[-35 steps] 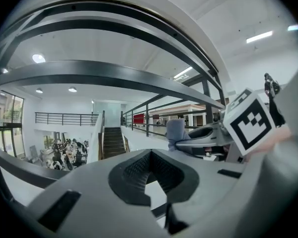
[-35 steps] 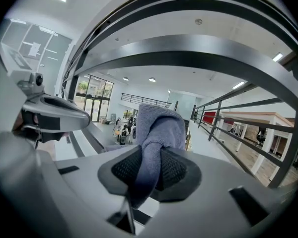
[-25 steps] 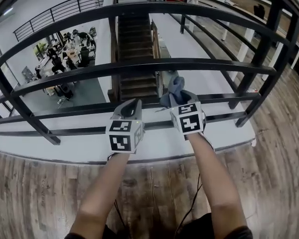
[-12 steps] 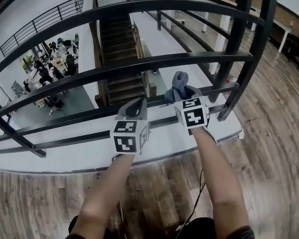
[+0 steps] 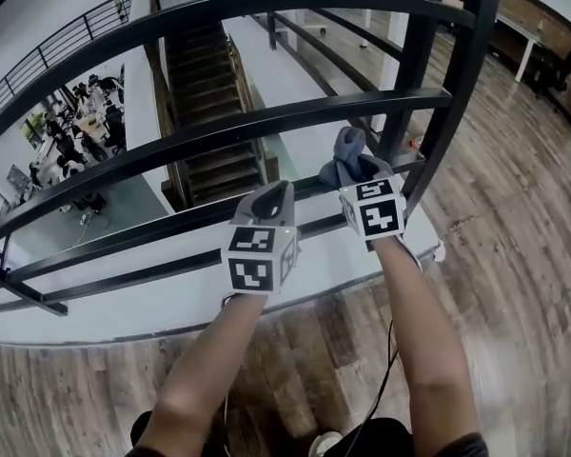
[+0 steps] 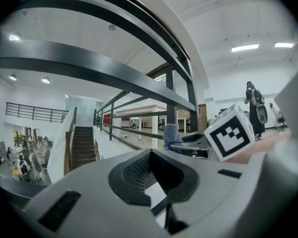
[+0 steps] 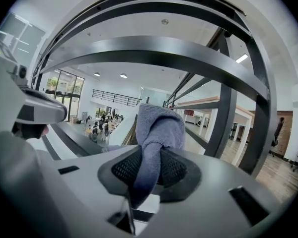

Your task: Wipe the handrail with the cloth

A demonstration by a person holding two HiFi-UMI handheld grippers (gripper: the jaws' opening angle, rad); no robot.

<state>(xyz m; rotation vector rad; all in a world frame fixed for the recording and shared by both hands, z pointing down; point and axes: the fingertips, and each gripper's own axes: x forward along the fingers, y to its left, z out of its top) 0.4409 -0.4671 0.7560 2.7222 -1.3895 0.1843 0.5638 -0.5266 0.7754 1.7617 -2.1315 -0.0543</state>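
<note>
The right claw (image 7: 150,168) pinches a grey-blue cloth (image 7: 159,125), whose bunched end stands up past the pads. Seen from above, the cloth sits at a lower bar of the black handrail (image 5: 209,133), just beside an upright post (image 5: 414,65). The left claw (image 6: 148,171) is pressed together and empty, held just left of the right one. A staircase (image 5: 205,74) drops away beyond the rail.

Blue-grey cloth (image 5: 347,155), blk handrail (image 5: 266,8), brown wood-grain floor (image 5: 514,255), white ledge (image 5: 124,301)
</note>
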